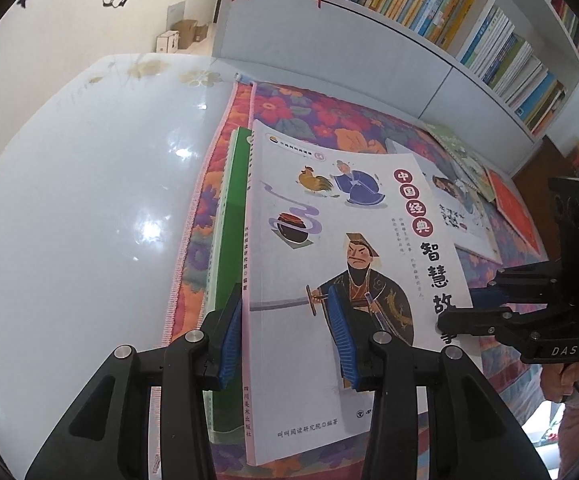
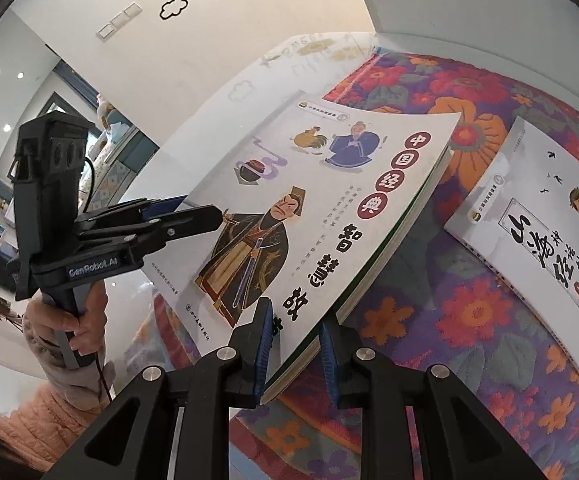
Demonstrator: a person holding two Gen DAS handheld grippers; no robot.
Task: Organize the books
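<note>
The left gripper (image 1: 289, 344) and right gripper (image 2: 295, 354) each pinch opposite edges of the white illustrated book (image 1: 349, 248) stacked on a green book (image 1: 231, 240) at the floral cloth's (image 1: 313, 112) left edge.

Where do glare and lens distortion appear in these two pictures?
Left wrist view: ceiling lights make bright glare spots on the glossy white table; the bookshelf edges bow from the fisheye. Right wrist view: the white book looks sharp and evenly lit, while the wall and table edge curve near the dark rim.
</note>
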